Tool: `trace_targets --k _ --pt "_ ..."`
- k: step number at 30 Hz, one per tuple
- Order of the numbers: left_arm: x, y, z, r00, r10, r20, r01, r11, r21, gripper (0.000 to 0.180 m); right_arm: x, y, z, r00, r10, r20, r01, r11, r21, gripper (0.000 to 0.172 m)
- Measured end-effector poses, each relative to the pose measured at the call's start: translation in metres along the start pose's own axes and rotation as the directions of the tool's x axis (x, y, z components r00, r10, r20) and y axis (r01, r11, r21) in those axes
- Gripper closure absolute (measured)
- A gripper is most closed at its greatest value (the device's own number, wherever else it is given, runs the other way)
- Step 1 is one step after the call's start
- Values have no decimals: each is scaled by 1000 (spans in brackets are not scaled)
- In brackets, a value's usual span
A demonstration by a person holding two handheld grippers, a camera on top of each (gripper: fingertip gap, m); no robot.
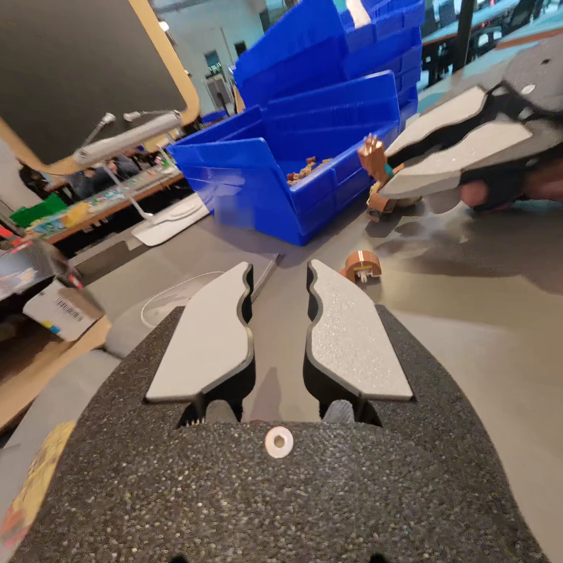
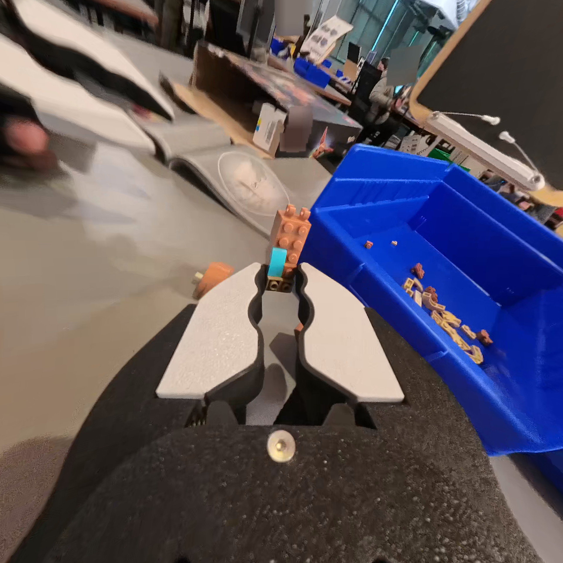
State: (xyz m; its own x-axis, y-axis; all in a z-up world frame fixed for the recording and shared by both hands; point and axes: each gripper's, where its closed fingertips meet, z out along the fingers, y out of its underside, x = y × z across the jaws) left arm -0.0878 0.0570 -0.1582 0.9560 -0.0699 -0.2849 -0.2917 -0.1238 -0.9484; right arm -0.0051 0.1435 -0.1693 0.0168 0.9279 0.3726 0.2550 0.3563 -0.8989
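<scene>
A blue plastic bin [image 2: 457, 243] sits on the grey bench [image 2: 91, 304], its open front low. On its floor lies a scatter of small tan and reddish-brown toy-brick pieces [image 2: 441, 320], most in one loose heap, with two tiny ones apart toward the back wall. More blue bins [image 1: 350, 61] are stacked behind it toward the far edge of the bench; their insides cannot be seen.

The right gripper [image 2: 279, 275] is clenched on a small brick assembly [image 2: 289, 240]: a brown studded block on top, a turquoise piece on one side and a dark tan base, the pads pressing on the base from both sides. The assembly is just beside the near corner of the bin. In the left wrist view its lower part is hidden behind the gripper's fingers.

The left gripper [image 1: 279, 274] is released, with only bare bench showing between its spread fingers. Nearest to it, a rounded brown brick piece [image 1: 364, 265] lies on the bench, just beside its right fingertip. A clear plastic dish [image 2: 253, 185] rests on an open booklet [image 2: 198, 152] beyond, heavily blurred.
</scene>
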Motion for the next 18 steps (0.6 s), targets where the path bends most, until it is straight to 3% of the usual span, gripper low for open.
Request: trace_targets --k 3,6,12,18 --pt "0 -3 -21 999 34 42 -36 998 47 149 -8 15 6 990 -142 -14 139 983 -121 153" --pt "8 1 -20 993 115 37 -116 993 20 149 -7 27 8 979 -202 -35 191 959 -208 152" --pt "27 20 -6 943 333 5 -330 937 -114 148 -10 33 7 969 -244 -45 226 942 -249 139" --pt "27 18 -8 941 338 17 -335 937 -99 149 -11 19 -17 964 -205 -170 176 969 -172 136"
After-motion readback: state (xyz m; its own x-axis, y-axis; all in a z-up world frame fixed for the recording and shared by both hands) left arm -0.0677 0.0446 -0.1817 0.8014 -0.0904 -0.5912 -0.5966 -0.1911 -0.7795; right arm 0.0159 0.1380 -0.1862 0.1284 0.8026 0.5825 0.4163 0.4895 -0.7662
